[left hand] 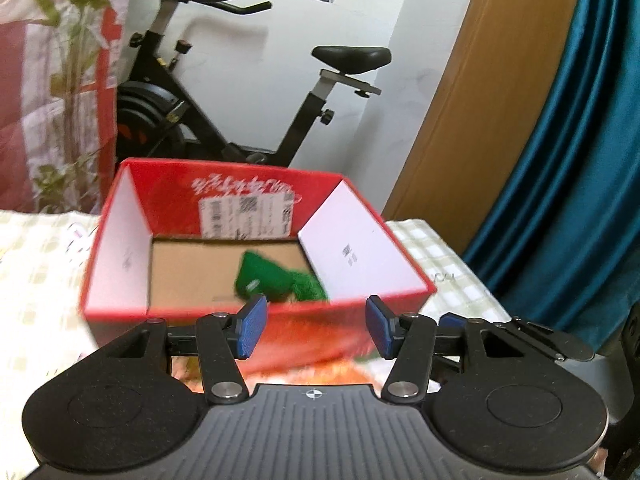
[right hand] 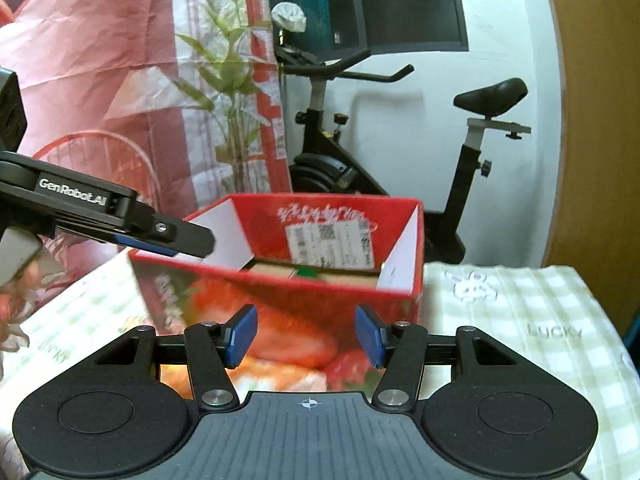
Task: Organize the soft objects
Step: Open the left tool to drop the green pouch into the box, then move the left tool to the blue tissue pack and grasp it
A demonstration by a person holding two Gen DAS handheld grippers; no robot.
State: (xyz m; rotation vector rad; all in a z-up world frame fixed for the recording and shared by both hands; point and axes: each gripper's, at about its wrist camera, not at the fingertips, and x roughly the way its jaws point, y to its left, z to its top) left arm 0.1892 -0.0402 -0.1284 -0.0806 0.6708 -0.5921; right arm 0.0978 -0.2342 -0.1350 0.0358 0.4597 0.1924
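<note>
inside the red cardboard box [left hand: 256, 200], toward its right wall, a green knitted item [left hand: 276, 280] is seen lying on the cardboard floor. left gripper [left hand: 316, 326] and right gripper [right hand: 306, 334] are both held spread, nothing grasped. risk judged: box rim could be clipped and the box shoved across the checked cloth [right hand: 520, 320].

A white wall [left hand: 392, 128] stands behind; against it a black exercise bike [left hand: 208, 120] with its saddle [left hand: 352, 58] to the right and handlebars to the left; above the bike a dark window [right hand: 412, 4]; right of the wall a wooden panel [left hand: 480, 92], then a teal curtain [left hand: 568, 160]; at left hangs a red and white cloth [right hand: 100, 60] printed with green leaves; in front, a table under a pale green checked cloth [right hand: 520, 320]; the light is soft and even.
</note>
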